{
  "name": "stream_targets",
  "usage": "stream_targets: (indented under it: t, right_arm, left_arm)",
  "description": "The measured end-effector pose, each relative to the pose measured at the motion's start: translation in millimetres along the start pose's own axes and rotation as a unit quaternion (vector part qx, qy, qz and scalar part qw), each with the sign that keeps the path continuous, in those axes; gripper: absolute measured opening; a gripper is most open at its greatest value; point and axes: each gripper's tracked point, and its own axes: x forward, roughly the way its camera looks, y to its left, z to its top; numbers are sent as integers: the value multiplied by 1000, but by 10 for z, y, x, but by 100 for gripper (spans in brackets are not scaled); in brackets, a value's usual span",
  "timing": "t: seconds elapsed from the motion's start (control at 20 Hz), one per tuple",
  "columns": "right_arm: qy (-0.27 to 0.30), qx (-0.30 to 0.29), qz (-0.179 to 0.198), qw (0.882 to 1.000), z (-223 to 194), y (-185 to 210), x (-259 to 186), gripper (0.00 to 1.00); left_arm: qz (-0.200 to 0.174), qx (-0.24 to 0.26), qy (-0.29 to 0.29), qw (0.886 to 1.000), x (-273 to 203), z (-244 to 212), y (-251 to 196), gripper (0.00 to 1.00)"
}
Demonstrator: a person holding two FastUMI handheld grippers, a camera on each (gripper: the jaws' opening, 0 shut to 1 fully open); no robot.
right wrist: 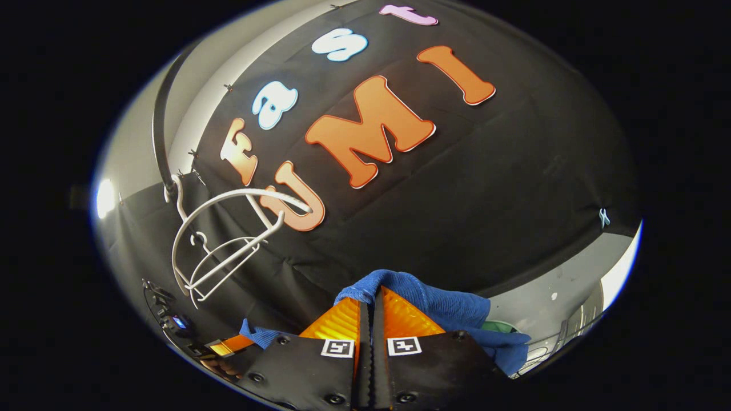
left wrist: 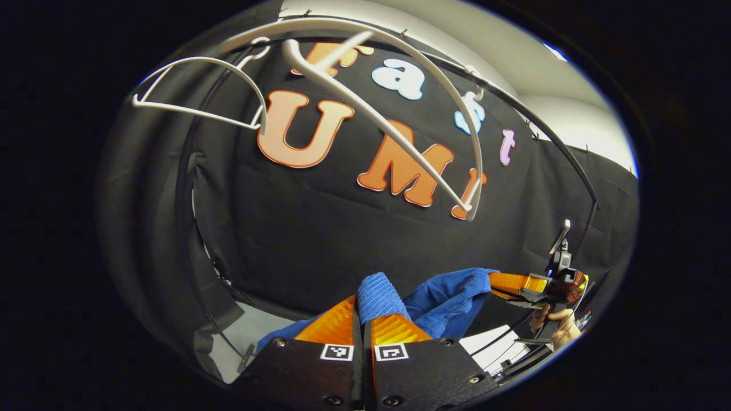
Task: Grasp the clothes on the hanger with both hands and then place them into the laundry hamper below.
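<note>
While both tools are pinched tight on the blue garment, the lowering has yet to happen. In the left gripper view the left gripper (left wrist: 362,319) has its two fingers pressed together with a fold of the blue cloth (left wrist: 434,302) bunched up between them at the tips. In the right gripper view the right gripper (right wrist: 372,311) is likewise clenched, its fingers meeting on a ridge of the same cloth, which spills down to the right of it.

From the left gripper the cloth runs sideways to the other gripper, seen farther off at the right with a hand (left wrist: 557,325) behind it, so the garment hangs stretched between the two, off the rail. Above, two white hangers (left wrist: 394,120) dangle bare from the black rail (left wrist: 548,137) against the black booth wall; the nearer one hangs tilted.

By my reading the grasp and the lift-off are done, and the step in hand is carrying the garment away from the rail. The hamper cannot be made out for certain; a green patch at the lower right of the right gripper view may be part of it. The next move calls for bringing both grippers down together, keeping the cloth clear of the hangers, and releasing both only once the garment sits over the hamper.
</note>
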Motion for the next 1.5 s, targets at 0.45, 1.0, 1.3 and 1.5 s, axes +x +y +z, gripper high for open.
stream_targets:
  t: [0.45, 1.0, 1.3, 1.5]
  right_arm:
    - [35, -31, -41, 998, -507, -190, 81, 8]
    - [84, -82, -111, 987, -1031, -675, 227, 8]
    - [121, -98, -143, 977, -1337, -955, 331, 8]
    - [157, -112, -166, 967, -1621, -1195, 387, 8]
  left_arm:
    - [-14, 3, 56, 998, 453, -17, -4, 0]
    - [-5, 14, 151, 988, 874, -708, -106, 0]
    - [13, 18, 211, 977, 995, -1104, -25, 1]
    - [34, 30, 254, 966, 967, -1540, 189, 1]
